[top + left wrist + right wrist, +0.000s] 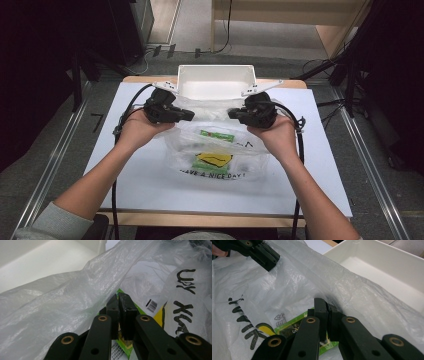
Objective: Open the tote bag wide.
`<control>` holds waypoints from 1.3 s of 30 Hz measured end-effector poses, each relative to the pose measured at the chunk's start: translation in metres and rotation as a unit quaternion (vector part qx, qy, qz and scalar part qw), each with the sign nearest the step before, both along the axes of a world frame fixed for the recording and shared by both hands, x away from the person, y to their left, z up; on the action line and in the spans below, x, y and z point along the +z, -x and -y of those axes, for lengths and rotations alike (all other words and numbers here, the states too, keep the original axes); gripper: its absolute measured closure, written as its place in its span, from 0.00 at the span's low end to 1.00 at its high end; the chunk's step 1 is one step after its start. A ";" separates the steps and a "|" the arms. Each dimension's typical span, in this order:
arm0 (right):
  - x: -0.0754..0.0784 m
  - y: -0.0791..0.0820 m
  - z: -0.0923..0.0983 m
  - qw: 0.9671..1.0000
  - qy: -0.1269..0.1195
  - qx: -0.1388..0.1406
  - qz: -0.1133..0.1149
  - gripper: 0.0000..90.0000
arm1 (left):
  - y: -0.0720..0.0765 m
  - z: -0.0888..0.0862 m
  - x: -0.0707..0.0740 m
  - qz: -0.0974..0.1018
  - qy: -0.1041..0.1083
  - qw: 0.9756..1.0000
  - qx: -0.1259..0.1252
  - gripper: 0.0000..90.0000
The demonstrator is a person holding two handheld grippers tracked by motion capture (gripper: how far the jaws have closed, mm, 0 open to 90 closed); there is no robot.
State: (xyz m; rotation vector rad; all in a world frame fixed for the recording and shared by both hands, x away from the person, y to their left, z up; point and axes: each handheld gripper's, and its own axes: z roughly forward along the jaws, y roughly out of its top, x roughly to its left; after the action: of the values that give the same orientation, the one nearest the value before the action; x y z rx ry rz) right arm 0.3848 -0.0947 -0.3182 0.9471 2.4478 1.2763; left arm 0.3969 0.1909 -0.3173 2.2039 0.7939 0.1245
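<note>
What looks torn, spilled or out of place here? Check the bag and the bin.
Nothing stands out. The left gripper and right gripper each pinch the thin plastic bag at its top edge; no tear is visible. The green packet lies inside the bag, and the white bin behind sits upright.

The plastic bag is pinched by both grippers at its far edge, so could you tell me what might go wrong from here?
1. The plastic bag is thin, and the left gripper and right gripper each clamp only a small pinch of film; pulling apart could tear it or let it slip.
2. The green packet lies loose inside and could slide out if the bag tips.
3. The white bin sits just beyond; the film could snag its rim.
</note>
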 end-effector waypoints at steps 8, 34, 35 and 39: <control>-0.016 0.000 0.001 1.000 -0.001 -0.009 -0.003 1.00 | 0.002 -0.002 -0.011 0.001 0.011 1.000 0.014 0.98; -0.068 0.006 0.007 0.999 -0.005 -0.037 -0.034 1.00 | 0.011 -0.006 -0.059 -0.031 0.007 0.999 0.040 0.98; -0.068 0.006 0.007 0.999 -0.005 -0.037 -0.034 1.00 | 0.011 -0.006 -0.059 -0.031 0.007 0.999 0.040 0.98; -0.078 0.009 0.009 0.998 -0.004 -0.038 -0.047 1.00 | 0.013 -0.006 -0.068 -0.041 0.006 0.998 0.041 0.98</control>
State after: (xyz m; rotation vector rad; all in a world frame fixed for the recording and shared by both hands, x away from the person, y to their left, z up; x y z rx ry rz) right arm 0.3759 -0.1039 -0.3964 1.1150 2.4533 1.2435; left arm 0.3834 0.1974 -0.3851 2.1769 0.9292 0.0713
